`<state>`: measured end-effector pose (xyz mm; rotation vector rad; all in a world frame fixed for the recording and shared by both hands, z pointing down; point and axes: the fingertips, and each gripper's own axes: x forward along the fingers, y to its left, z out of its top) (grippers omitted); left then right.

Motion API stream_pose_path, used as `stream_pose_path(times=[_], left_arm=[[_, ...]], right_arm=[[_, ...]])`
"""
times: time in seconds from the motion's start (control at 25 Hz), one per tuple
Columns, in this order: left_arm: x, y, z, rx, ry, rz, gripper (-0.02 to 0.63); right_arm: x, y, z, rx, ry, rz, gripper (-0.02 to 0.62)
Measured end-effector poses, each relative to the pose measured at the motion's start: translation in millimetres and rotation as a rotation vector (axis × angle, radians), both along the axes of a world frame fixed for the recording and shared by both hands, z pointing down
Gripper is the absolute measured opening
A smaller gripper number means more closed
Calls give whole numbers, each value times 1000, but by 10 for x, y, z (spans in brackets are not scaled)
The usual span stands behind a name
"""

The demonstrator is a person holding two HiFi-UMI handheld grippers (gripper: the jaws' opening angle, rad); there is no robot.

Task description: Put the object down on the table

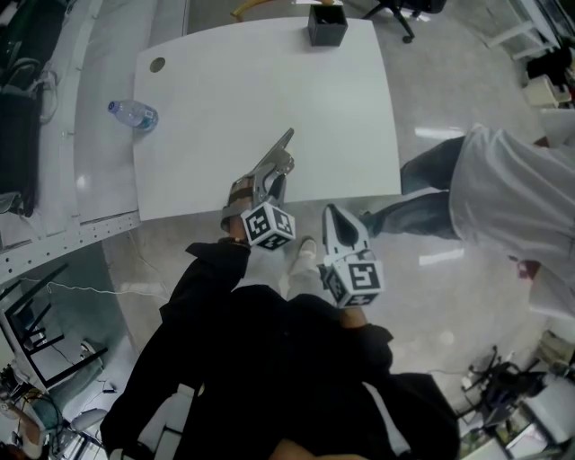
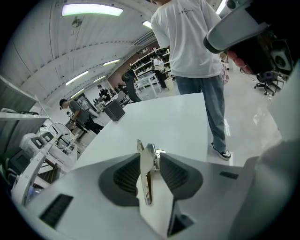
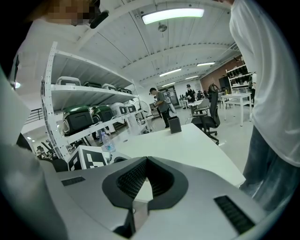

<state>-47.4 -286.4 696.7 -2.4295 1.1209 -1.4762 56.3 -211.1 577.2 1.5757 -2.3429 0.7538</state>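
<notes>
Head view: a long silver metal tool (image 1: 277, 153) seems to rest on the white worktop (image 1: 341, 108) by its 6 o'clock edge, pointing toward 1 o'clock. The left claw (image 1: 274, 182) is spread around the near end. The right claw (image 1: 334, 216), pressed together and empty, hangs at 4 o'clock.

White table (image 1: 269, 90); black box (image 1: 327, 25); silver object (image 1: 272, 163); black-white square-patterned cube (image 1: 268, 225).
</notes>
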Motion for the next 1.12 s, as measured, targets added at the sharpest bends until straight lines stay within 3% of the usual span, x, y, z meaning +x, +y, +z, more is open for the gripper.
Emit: stream_pose_path(times=[0.36, 1.12], left_arm=[[-30, 64, -306, 3, 105, -89, 109], [-7, 340, -1457, 56, 490, -261, 107]], right_arm=[[-41, 61, -190, 39, 12, -53, 2], [-53, 105, -859, 176, 17, -71, 2]])
